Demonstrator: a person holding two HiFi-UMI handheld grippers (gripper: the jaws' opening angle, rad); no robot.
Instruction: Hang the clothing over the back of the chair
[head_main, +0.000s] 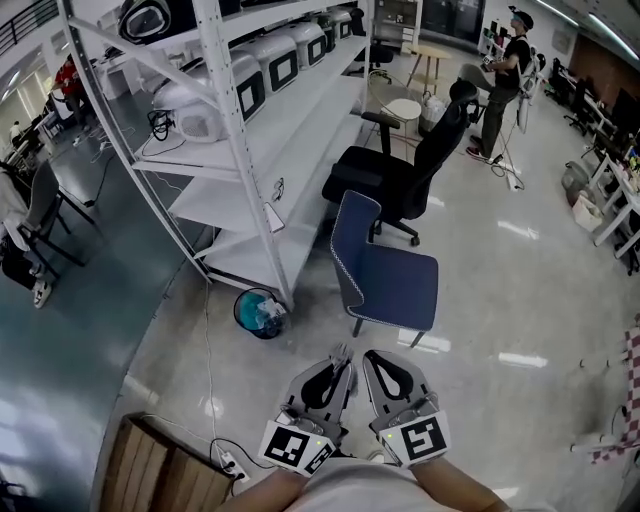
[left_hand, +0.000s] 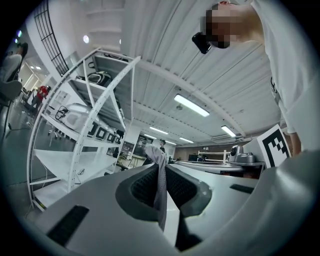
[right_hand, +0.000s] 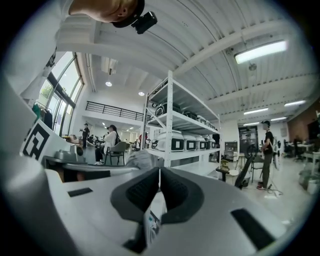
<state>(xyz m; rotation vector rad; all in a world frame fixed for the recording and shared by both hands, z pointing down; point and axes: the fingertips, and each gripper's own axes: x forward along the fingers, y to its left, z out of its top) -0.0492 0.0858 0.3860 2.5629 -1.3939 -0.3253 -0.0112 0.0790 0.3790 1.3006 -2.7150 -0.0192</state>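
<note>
- The left gripper (head_main: 340, 358) and the right gripper (head_main: 373, 360) sit side by side at the bottom of the head view, nearly touching. Both point roughly level toward the blue chair (head_main: 390, 280).
- In the left gripper view the left gripper (left_hand: 161, 167) has its 2 jaws pinched on a thin fold of the clothing (left_hand: 160, 190). It's grey fabric that pokes up above the pads and hangs down below them.
- In the right gripper view the right gripper (right_hand: 159, 175) is squeezed almost together, with just a sliver of the clothing (right_hand: 156, 207) caught in between. A printed label (right_hand: 151, 225) dangles under the jaws.
- So the clothing is held by both grippers at once, close in front of the person. From the head view you can barely see it, since the grippers cover most of it.
- The blue chair stands on the shiny floor (head_main: 500, 300) just ahead of the grippers, apart from them. Its back (head_main: 352, 245) is on the left side in the head view and the seat faces right.
- Behind it is a black office chair (head_main: 405, 170), close to the blue one.
- To the left is a tall white rack (head_main: 290, 130) with a row of white appliances (head_main: 200, 110) on its shelves, and a teal bin (head_main: 258, 312) sits on the floor by its foot.
- A person (head_main: 505, 80) in dark clothes stands well off at the top right.
</note>
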